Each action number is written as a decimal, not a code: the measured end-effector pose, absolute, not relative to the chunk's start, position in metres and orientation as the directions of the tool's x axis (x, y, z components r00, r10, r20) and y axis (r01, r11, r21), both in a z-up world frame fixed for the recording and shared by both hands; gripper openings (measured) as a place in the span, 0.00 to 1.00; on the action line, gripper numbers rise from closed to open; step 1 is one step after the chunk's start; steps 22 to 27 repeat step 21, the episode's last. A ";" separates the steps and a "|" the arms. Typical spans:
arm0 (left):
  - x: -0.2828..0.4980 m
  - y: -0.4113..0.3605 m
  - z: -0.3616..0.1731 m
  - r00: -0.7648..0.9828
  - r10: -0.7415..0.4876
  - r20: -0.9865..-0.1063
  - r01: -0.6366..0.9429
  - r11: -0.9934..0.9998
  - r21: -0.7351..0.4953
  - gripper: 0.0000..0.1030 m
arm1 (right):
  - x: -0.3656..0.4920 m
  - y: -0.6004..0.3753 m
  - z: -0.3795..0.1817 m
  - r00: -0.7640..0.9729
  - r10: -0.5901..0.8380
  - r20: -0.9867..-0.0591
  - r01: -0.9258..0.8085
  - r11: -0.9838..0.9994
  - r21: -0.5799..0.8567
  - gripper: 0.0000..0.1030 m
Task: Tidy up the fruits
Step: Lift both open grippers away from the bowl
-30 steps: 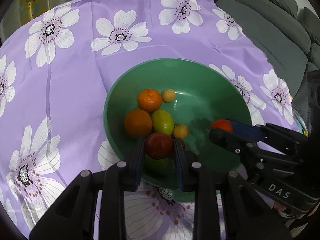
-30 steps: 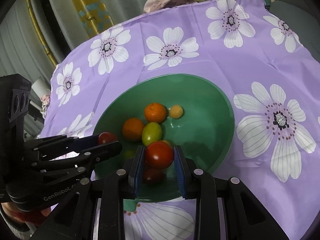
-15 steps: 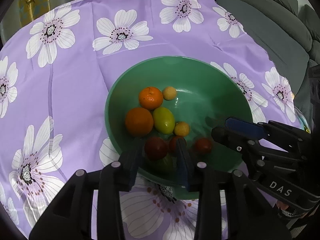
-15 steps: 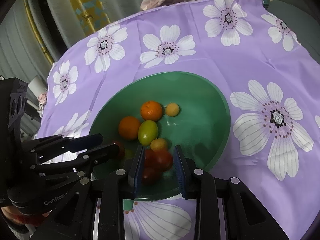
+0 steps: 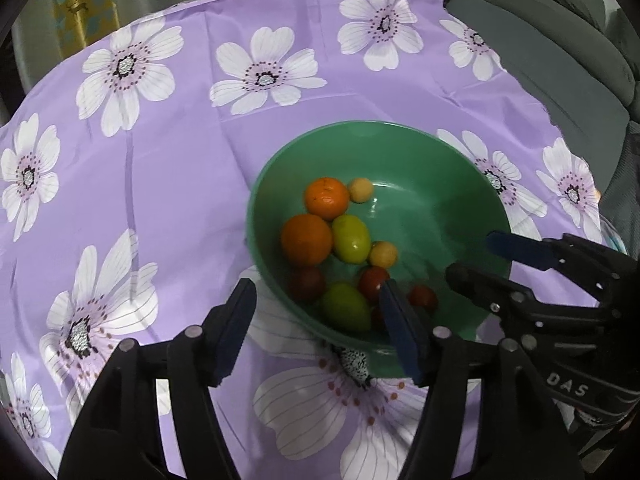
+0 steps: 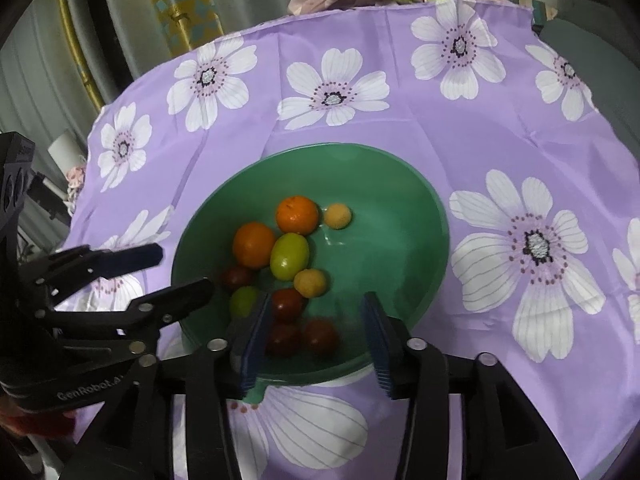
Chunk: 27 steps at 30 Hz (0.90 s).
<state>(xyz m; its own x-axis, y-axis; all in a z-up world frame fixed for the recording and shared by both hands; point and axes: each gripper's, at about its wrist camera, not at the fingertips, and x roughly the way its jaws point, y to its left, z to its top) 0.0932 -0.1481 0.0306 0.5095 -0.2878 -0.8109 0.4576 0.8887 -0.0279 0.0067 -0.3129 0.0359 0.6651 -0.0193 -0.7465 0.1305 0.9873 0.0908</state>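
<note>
We see every fruit lying in the green bowl [image 6: 400,200] near the tablecloth's [image 6: 500,140] front edge. Our left gripper [image 5: 316,312] and right gripper [image 6: 316,320] have just been opening, their jaws now apart and empty, so little looks left.

White capital letters "DAS" stand on the black plastic body of the right gripper [image 5: 472,262], seen low at the right edge of the left wrist view; the word is cut off there, so only these letters can be read. White lettering "GenRobot.A" stands on the black plastic body of the left gripper [image 6: 182,270], low at the left of the right wrist view; its end is hidden. No other text can be read.
</note>
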 end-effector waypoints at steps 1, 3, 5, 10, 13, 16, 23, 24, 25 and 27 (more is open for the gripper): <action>0.093 -0.148 0.031 0.509 -0.279 -0.814 0.451 0.892 -0.024 0.63 | 0.006 -0.311 0.037 0.663 -0.024 -0.749 0.126 0.989 0.081 0.53; 0.092 -0.148 0.031 0.514 -0.238 -0.824 0.436 0.900 0.012 0.64 | 0.004 -0.307 0.040 0.658 -0.040 -0.752 0.122 0.991 0.054 0.60; 0.090 -0.150 0.032 0.521 -0.197 -0.830 0.424 0.904 0.051 0.64 | 0.002 -0.304 0.043 0.655 -0.055 -0.753 0.118 0.993 0.030 0.65; 0.086 -0.147 0.037 0.522 -0.206 -0.827 0.425 0.904 0.043 0.64 | -0.002 -0.301 0.048 0.656 -0.063 -0.752 0.111 0.994 0.014 0.67; 0.083 -0.148 0.042 0.535 -0.206 -0.819 0.427 0.903 0.052 0.64 | -0.004 -0.300 0.052 0.659 -0.060 -0.750 0.104 0.995 0.011 0.67; 0.080 -0.149 0.048 0.554 -0.211 -0.805 0.422 0.905 0.053 0.64 | -0.006 -0.299 0.056 0.666 -0.068 -0.743 0.100 0.995 -0.001 0.67; 0.079 -0.148 0.051 0.553 -0.220 -0.804 0.419 0.907 0.040 0.64 | -0.008 -0.298 0.059 0.672 -0.073 -0.737 0.102 0.995 -0.005 0.67; 0.079 -0.148 0.051 0.553 -0.220 -0.804 0.419 0.907 0.040 0.64 | -0.008 -0.298 0.059 0.672 -0.073 -0.737 0.102 0.995 -0.005 0.67; 0.079 -0.148 0.051 0.553 -0.220 -0.804 0.419 0.907 0.040 0.64 | -0.008 -0.298 0.059 0.672 -0.073 -0.737 0.102 0.995 -0.005 0.67; 0.079 -0.148 0.051 0.553 -0.220 -0.804 0.419 0.907 0.040 0.64 | -0.008 -0.298 0.059 0.672 -0.073 -0.737 0.102 0.995 -0.005 0.67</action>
